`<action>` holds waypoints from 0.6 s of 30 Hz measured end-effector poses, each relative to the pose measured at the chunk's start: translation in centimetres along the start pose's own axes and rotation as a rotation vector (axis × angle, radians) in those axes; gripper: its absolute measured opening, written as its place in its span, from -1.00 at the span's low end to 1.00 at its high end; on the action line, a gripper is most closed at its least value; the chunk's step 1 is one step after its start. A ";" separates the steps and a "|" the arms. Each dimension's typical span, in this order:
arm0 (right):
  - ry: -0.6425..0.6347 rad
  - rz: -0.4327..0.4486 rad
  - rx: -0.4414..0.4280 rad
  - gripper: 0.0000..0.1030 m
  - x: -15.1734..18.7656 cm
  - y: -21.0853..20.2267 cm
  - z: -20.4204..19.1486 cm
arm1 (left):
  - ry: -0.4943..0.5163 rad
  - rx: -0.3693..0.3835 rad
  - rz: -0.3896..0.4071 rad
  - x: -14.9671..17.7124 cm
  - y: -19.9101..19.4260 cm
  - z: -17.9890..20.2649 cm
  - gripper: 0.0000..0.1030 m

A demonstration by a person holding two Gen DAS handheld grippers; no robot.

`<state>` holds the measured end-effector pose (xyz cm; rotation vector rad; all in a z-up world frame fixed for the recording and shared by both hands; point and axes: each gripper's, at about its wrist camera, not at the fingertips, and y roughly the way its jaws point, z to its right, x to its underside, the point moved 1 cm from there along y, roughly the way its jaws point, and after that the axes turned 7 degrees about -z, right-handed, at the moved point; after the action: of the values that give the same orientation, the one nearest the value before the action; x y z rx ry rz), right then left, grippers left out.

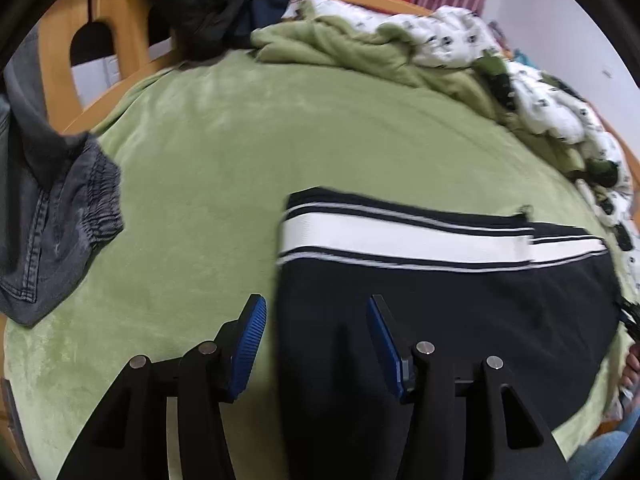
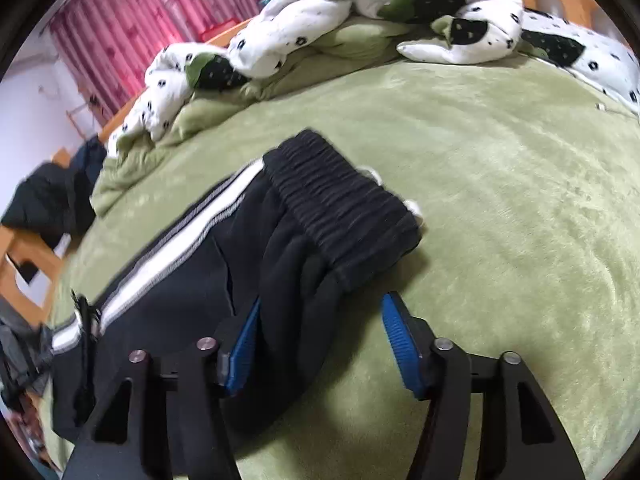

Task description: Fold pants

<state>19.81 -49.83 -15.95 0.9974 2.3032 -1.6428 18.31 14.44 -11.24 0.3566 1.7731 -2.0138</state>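
Note:
Black pants (image 1: pixel 460 308) with a white side stripe lie flat on the green bed cover (image 1: pixel 240 140). My left gripper (image 1: pixel 316 308) is open, hovering over the pants' left folded edge, one finger over the cover, one over the black cloth. In the right wrist view the pants (image 2: pixel 192 280) stretch away to the left, and their ribbed black waistband (image 2: pixel 340 204) lies just ahead. My right gripper (image 2: pixel 320 308) is open, its jaws either side of the bunched cloth below the waistband, not closed on it.
Grey jeans (image 1: pixel 52 216) hang at the left of the left wrist view. A crumpled white and green quilt (image 2: pixel 320 20) lies along the far side of the bed. Dark clothes (image 1: pixel 208 8) drape over the wooden bed frame (image 1: pixel 60 60). Pink curtains (image 2: pixel 132 28) hang behind.

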 end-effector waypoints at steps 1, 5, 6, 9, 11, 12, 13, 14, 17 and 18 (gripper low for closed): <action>0.024 -0.011 -0.013 0.18 -0.5 0.5 0.1 | 0.001 0.034 0.008 0.2 -0.4 0.5 0.11; 0.110 -0.046 0.005 0.20 -2.0 3.7 -0.2 | -0.007 0.111 -0.010 2.4 0.7 2.1 0.23; 0.105 -0.023 0.017 0.14 -2.3 3.9 -0.6 | 0.000 0.091 -0.033 3.2 1.5 2.5 0.23; 0.009 0.075 0.074 0.02 -3.0 3.0 -2.4 | 0.032 0.001 -0.075 6.2 4.1 3.5 0.22; -0.023 0.057 0.113 0.04 -3.2 3.2 -3.0 | 0.036 -0.032 -0.046 7.4 3.3 4.0 0.22; -0.033 0.022 0.132 0.07 -3.3 3.5 -3.0 | 0.023 -0.018 -0.060 7.4 3.0 4.0 0.22; -0.053 -0.038 0.147 0.11 -3.3 3.8 -3.0 | 0.003 0.026 -0.076 7.4 2.3 3.9 0.23; -0.070 -0.067 0.153 0.10 -3.0 3.5 -2.6 | -0.013 0.058 -0.082 7.4 1.8 3.6 0.23; -0.101 -0.044 0.222 0.13 -2.1 0.9 -2.7 | -0.092 0.126 -0.081 7.8 0.1 2.4 0.23; -0.129 -0.025 0.253 0.14 -1.7 -0.1 -3.2 | -0.110 0.135 -0.075 8.1 -0.3 2.2 0.23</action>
<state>21.91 -47.72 -13.79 0.8802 2.0712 -1.9839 11.25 11.06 -14.39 0.2190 1.6115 -2.1683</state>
